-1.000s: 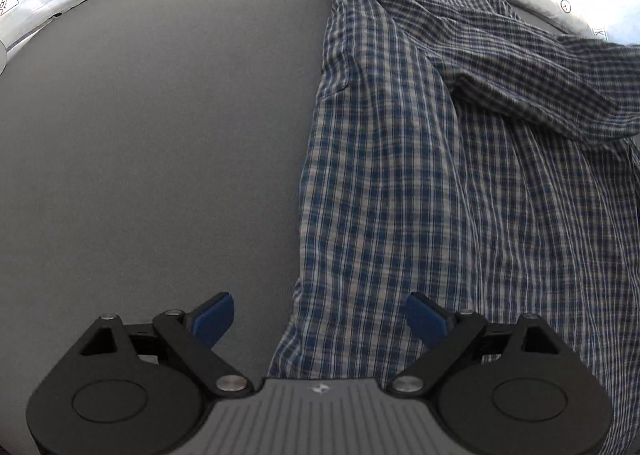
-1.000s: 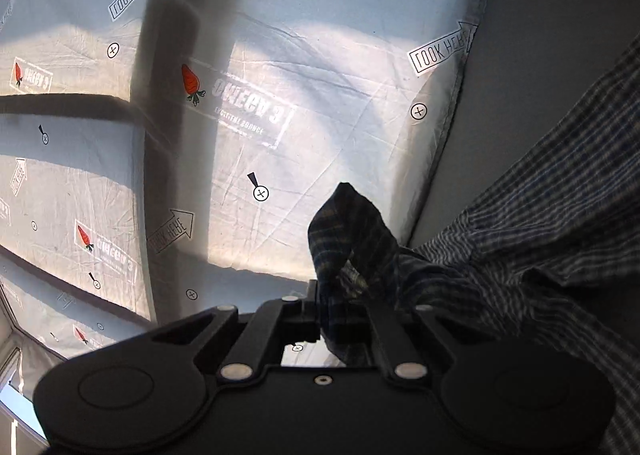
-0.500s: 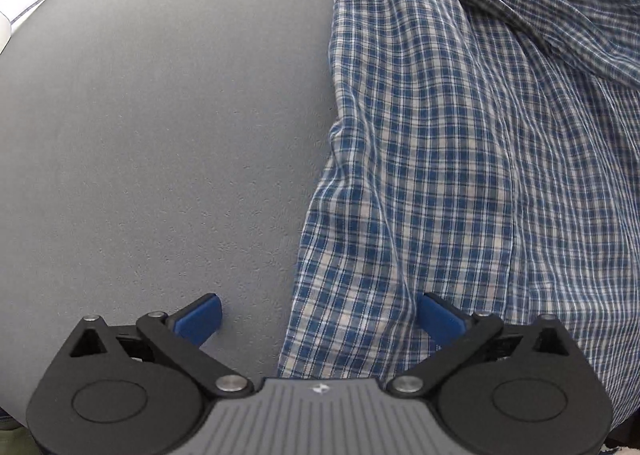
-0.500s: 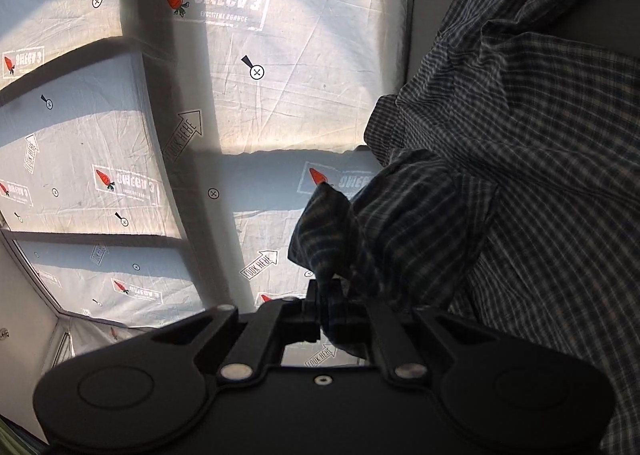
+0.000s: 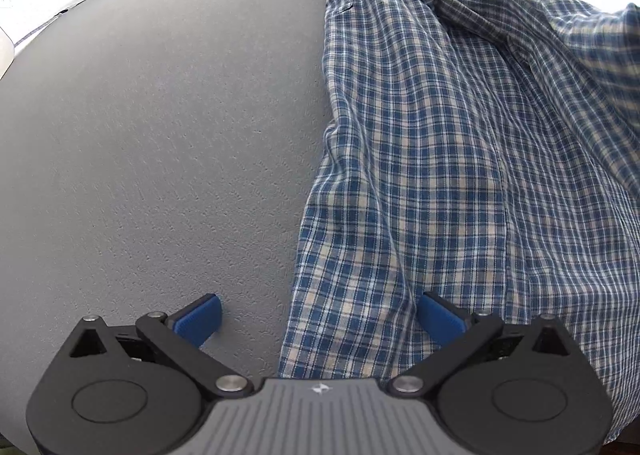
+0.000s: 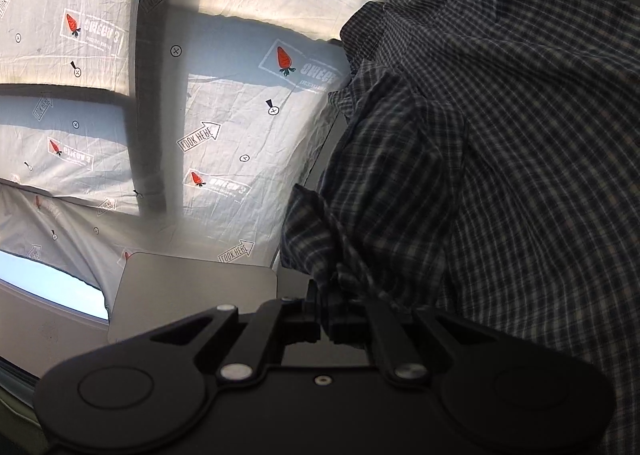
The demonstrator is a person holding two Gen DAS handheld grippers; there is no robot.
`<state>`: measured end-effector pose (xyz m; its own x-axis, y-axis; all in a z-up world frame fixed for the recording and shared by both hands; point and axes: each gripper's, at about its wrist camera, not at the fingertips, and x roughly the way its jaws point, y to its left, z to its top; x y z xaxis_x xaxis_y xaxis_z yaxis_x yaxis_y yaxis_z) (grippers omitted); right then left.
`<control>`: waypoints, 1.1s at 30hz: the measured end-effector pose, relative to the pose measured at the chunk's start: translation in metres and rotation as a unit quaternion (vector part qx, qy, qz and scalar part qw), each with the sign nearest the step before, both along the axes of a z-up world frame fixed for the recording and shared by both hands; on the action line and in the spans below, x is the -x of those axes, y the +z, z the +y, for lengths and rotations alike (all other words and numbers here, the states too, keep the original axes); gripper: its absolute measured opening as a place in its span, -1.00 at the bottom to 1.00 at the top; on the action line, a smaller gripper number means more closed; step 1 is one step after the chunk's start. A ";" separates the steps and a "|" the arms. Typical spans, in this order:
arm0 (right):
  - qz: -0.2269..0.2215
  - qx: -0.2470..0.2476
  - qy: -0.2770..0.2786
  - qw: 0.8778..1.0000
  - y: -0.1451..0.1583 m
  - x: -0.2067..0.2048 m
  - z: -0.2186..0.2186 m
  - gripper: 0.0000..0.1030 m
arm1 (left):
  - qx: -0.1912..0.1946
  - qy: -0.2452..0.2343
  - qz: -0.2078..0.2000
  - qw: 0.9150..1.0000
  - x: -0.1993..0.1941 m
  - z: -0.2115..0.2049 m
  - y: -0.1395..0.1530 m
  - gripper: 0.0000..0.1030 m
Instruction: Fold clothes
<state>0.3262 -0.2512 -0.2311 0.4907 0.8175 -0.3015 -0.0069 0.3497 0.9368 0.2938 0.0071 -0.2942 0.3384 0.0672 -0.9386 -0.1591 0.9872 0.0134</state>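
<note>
Shirt (image 6: 500,175) cloth sat pinched in the closed right gripper (image 6: 332,319); left gripper (image 5: 318,319) gaped wide, straddling its edge; sheet (image 6: 224,103) arrows apparently read "LOOK HERE".

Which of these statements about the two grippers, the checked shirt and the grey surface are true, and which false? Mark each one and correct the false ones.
1. The left gripper is clamped on the shirt. False: its blue fingers stand wide apart, holding nothing.
2. The right gripper pinches a bunch of the checked shirt. True.
3. The shirt is plain white. False: it is a blue and white check.
4. The shirt's edge lies between the left gripper's fingers. True.
5. The shirt covers the whole grey surface. False: much of the surface beside it is bare.
</note>
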 end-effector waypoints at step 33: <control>-0.038 0.076 0.122 0.989 0.005 0.042 0.050 -0.22 | 0.042 0.040 -0.037 0.998 0.057 0.055 0.043 1.00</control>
<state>0.2841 -0.2015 -0.2266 0.3100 0.8623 -0.4003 -0.1779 0.4663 0.8666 0.2368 0.0620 -0.2508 0.4034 0.0185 -0.9148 -0.2348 0.9684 -0.0839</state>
